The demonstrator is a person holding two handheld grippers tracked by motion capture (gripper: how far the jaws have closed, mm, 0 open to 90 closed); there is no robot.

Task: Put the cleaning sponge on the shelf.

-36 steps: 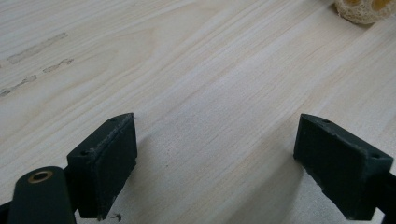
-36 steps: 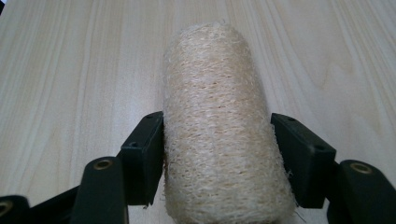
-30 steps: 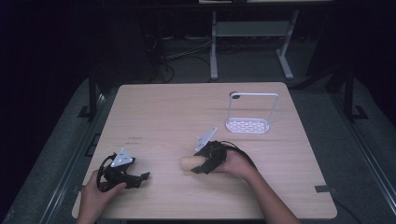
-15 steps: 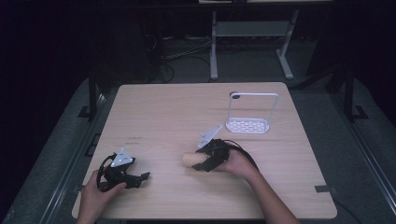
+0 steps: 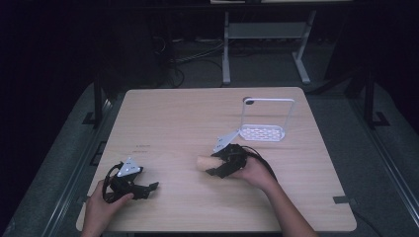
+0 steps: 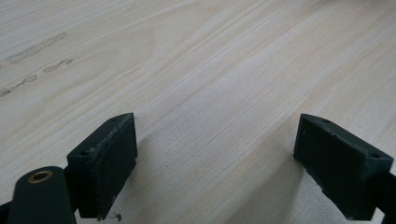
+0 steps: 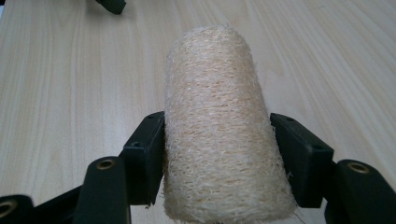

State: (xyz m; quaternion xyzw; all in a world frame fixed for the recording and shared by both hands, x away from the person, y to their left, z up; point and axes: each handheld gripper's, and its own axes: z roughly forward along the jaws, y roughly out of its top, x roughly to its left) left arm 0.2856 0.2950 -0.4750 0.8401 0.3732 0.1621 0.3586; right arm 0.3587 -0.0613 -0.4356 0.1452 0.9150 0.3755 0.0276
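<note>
I find no text, label, brand or number I can read. On the table (image 5: 188, 118), just ahead of my left gripper (image 5: 143, 190), sit a few small dark marks (image 5: 142, 146); in my left gripper view they are faint smudges (image 6: 35, 49), too blurred to make out.

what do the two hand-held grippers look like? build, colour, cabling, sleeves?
Both are black linkage frames. The left hand-held gripper and right hand-held gripper each carry a grey three-cornered plate on top. Jaws end in blocky black pads with small holes; brass-coloured pivot bushings show. A black cable loops off the right one. Forearms are bare, no sleeves.
</note>
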